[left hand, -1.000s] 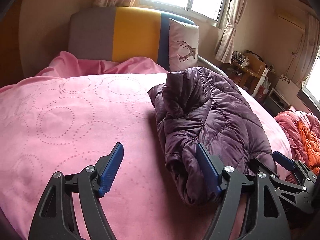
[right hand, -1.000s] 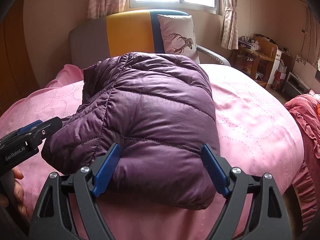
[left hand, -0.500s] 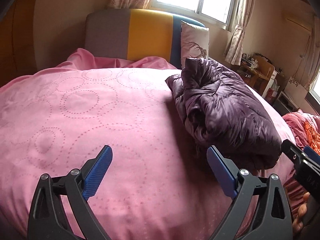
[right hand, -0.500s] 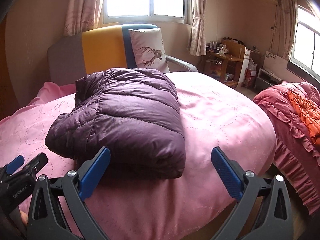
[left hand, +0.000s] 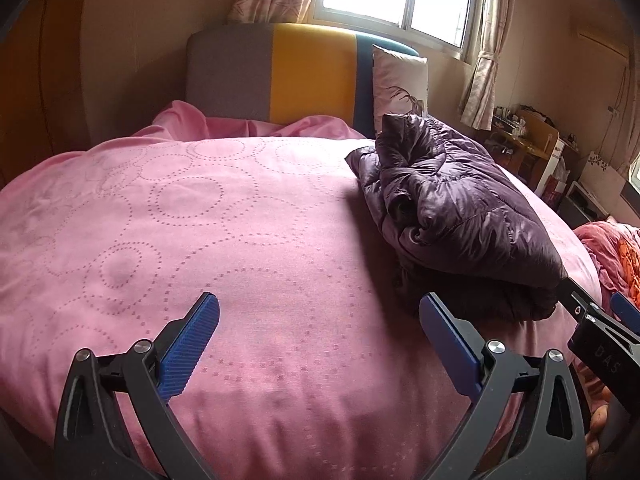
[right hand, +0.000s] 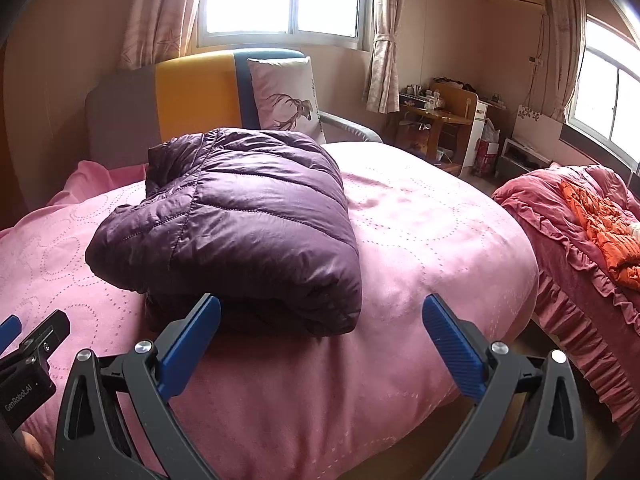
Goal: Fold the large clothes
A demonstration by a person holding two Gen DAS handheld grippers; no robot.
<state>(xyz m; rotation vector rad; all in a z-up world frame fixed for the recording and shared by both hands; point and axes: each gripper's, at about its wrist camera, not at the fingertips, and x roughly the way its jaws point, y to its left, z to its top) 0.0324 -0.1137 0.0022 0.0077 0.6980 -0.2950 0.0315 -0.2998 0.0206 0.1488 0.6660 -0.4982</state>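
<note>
A purple puffer jacket (right hand: 236, 220) lies folded into a thick bundle on the pink bed (right hand: 420, 240). In the left wrist view the jacket (left hand: 452, 208) sits to the right on the bed (left hand: 180, 220). My left gripper (left hand: 320, 328) is open and empty, above bare bedcover to the left of the jacket. My right gripper (right hand: 320, 328) is open and empty, just in front of the jacket's near edge, apart from it. Each gripper's tip shows at the edge of the other's view.
A grey, yellow and blue headboard (right hand: 180, 96) and a deer-print pillow (right hand: 284, 96) stand behind the jacket. A second bed with a red cover and an orange garment (right hand: 600, 216) is at the right. A wooden desk (right hand: 436, 120) stands by the far wall.
Both grippers have drawn back from the jacket toward the bed's near edge. The jacket lies released and looks smaller in both views. The left gripper has also shifted left.
</note>
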